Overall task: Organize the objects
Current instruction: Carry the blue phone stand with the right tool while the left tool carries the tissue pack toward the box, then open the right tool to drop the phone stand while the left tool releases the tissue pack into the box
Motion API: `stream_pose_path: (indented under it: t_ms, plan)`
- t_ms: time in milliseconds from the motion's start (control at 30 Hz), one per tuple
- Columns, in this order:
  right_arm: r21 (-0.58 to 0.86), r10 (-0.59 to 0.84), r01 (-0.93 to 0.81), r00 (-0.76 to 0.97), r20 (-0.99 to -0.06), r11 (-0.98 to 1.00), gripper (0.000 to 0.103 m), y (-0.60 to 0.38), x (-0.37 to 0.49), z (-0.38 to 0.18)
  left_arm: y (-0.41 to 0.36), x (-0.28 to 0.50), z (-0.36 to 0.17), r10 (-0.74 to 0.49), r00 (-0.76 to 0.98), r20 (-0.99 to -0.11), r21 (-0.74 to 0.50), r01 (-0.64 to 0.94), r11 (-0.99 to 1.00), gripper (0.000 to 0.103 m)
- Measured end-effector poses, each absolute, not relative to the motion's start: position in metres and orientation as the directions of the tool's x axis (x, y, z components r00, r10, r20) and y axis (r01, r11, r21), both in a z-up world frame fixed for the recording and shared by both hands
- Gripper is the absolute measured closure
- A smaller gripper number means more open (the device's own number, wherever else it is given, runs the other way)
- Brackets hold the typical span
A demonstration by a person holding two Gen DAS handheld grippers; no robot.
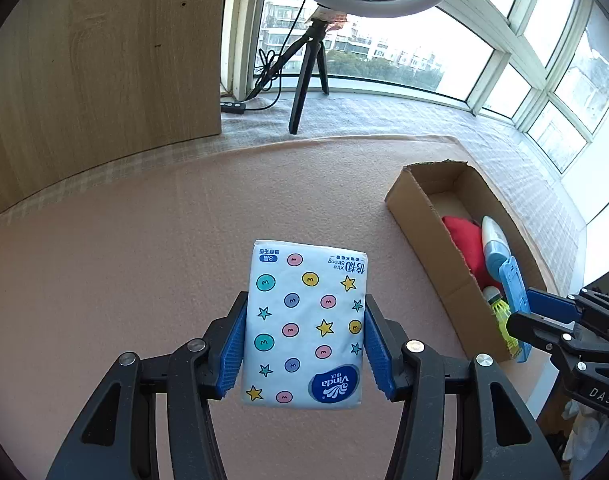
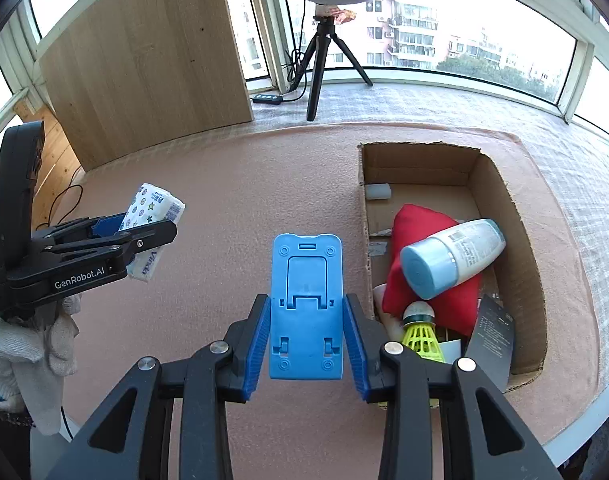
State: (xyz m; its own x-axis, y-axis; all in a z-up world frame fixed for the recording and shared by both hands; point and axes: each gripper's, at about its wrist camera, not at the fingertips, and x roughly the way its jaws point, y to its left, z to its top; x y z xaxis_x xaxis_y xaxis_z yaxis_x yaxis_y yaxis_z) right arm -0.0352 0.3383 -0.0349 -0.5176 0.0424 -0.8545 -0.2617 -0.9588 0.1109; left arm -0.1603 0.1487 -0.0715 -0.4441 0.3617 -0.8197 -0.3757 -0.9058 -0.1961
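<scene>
The left gripper (image 1: 304, 340) is held level above the pink mat (image 1: 144, 260), its two blue-padded jaws clamped on the long sides of a tissue pack (image 1: 304, 324), which lies flat between them with its far end reaching past the fingertips and its printed logo nearest the camera. From the right wrist view the same gripper comes in from the left edge, tilted a little upward, with the pack sticking out beyond the jaws and clear of the mat; a gloved hand (image 2: 28, 344) shows below its handle. The right gripper (image 2: 306, 328) also points forward and slightly down over the mat, its jaws closed on the lower sides of a blue phone stand (image 2: 306, 304), folded flat, its upper half projecting ahead of the fingertips. Just to the right of these jaws stands an open cardboard box (image 2: 520, 248), near side touching the mat. Inside it lie a red cloth pouch (image 2: 420, 224), a white bottle with a blue cap (image 2: 452, 256) resting tilted on the pouch, a yellow-green shuttlecock (image 2: 422, 332) nearest the right jaw, a dark card (image 2: 492, 340) leaning against the box's near corner, and a small pale block (image 2: 378, 191) at the far left corner. Ahead of both grippers, beyond the mat, a ring light on a tripod (image 2: 324, 56) stands by the window, next to a wooden panel (image 2: 152, 64).
</scene>
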Motion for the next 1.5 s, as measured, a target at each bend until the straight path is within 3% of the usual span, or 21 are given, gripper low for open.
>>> stream_pose_path:
  t_ms: [533,967,1033,1067,1133,1500]
  plan:
    - [0.109,0.126,-0.381,-0.543,-0.83,-0.918,0.07,0.458,-0.053,-0.026,0.307,-0.219,-0.06,0.443,-0.427,-0.788,-0.222,-0.475,-0.852,0.047]
    - [0.125,0.114,-0.406,-0.516,-0.849,-0.905,0.07,0.492,-0.077,-0.054,0.36,-0.243,-0.092,0.449,-0.366,-0.815,-0.243,-0.487,-0.839,0.047]
    - [0.13,0.106,-0.401,-0.517,-0.85,-0.907,0.063,0.493,-0.079,-0.054,0.361,-0.244,-0.092,0.472,-0.356,-0.807,-0.264,-0.498,-0.826,0.046]
    - [0.13,0.11,-0.404,-0.519,-0.847,-0.905,0.054,0.493,-0.078,-0.054,0.361,-0.245,-0.092,0.483,-0.346,-0.804,-0.277,-0.501,-0.82,0.044]
    - [0.126,0.126,-0.412,-0.531,-0.838,-0.902,0.045,0.493,-0.076,-0.051,0.36,-0.246,-0.091,0.487,-0.35,-0.8,-0.28,-0.5,-0.82,0.027]
    - [0.13,0.137,-0.433,-0.533,-0.835,-0.892,0.044,0.49,-0.07,-0.044,0.34,-0.238,-0.083,0.449,-0.382,-0.808,-0.229,-0.498,-0.836,0.024]
